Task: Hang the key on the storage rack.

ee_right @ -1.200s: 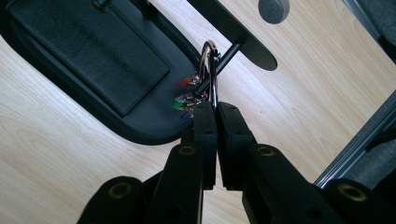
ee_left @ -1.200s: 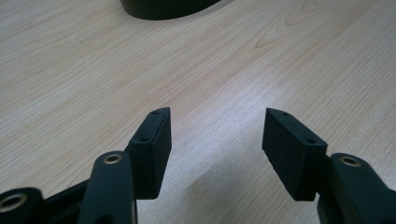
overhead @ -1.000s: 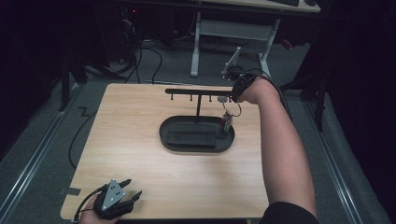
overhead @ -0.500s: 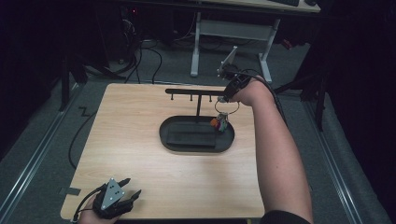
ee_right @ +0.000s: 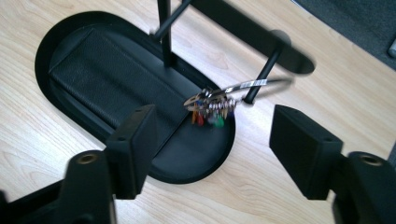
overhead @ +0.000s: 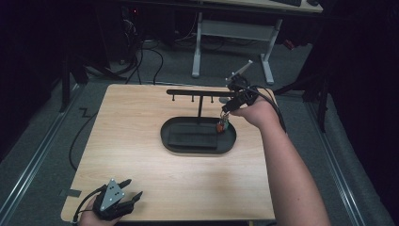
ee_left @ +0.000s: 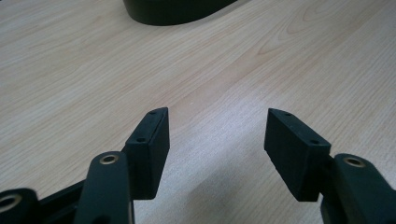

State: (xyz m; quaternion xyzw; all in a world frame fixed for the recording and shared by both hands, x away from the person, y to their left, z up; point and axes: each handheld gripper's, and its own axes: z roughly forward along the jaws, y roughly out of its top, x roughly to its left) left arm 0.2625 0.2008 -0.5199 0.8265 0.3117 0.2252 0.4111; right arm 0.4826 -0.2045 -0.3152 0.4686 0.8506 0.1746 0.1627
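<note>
Wood table (overhead: 141,155) — right gripper view: key bunch (ee_right: 210,108) hangs on hook (ee_right: 261,74).

text: none legible | labels: none | brands: none | numbers: none | signs: none

Black grippers (overhead: 117,200) with blocky screw-holed jaws, brass pivot rivets, a grey triangular plate, trailing black cables.

In the right gripper view the key bunch (ee_right: 211,107) at centre frame is motion-blurred, its pieces too small to tell apart. The stand's crossbar (ee_right: 252,35) runs off the top edge. In the left gripper view the black tray (ee_left: 177,9) is cut off at the top.
</note>
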